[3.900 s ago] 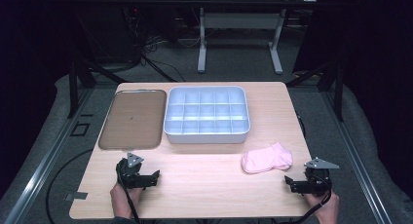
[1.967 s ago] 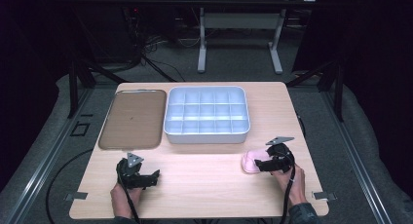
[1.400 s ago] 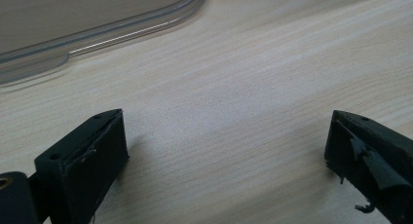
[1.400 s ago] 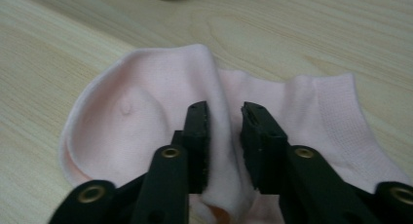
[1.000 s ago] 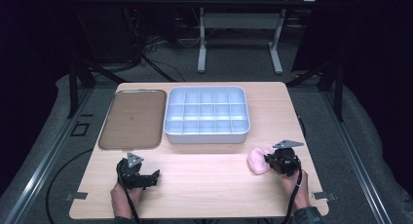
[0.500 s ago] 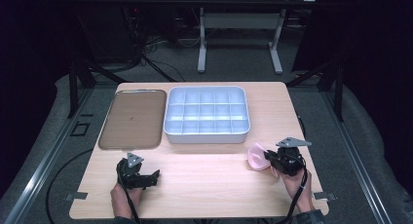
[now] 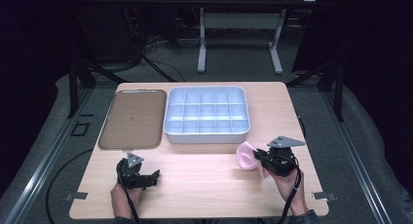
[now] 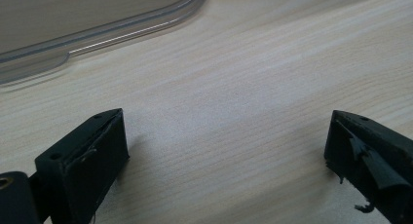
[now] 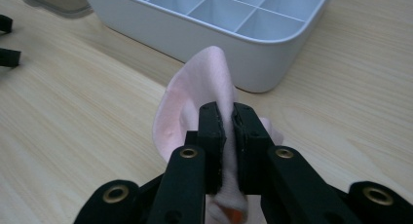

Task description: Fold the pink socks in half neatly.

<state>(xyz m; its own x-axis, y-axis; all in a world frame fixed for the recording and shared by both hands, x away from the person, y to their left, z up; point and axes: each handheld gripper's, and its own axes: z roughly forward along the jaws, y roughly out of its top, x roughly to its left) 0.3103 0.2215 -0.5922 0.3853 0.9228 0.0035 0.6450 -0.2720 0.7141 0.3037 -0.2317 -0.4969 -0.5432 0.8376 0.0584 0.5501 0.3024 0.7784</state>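
The desk (image 7: 204,185) carries a white divided bin (image 7: 207,115) at twelve o'clock. At four o'clock, the right tool (image 7: 259,158) is clamped on a pink sock (image 7: 246,156) — lifted. The left tool (image 7: 155,176), at seven o'clock, stands apart.

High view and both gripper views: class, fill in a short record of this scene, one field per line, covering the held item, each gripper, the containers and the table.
Held item: soft pink sock, pinched between the jaws, bulging out in a loop
Right gripper: shut on the sock, just in front of the box
Left gripper: open, over bare wood
Box: white plastic compartment box, compartments look empty
Tray: flat brown tray, left of the box
Table: light wooden table
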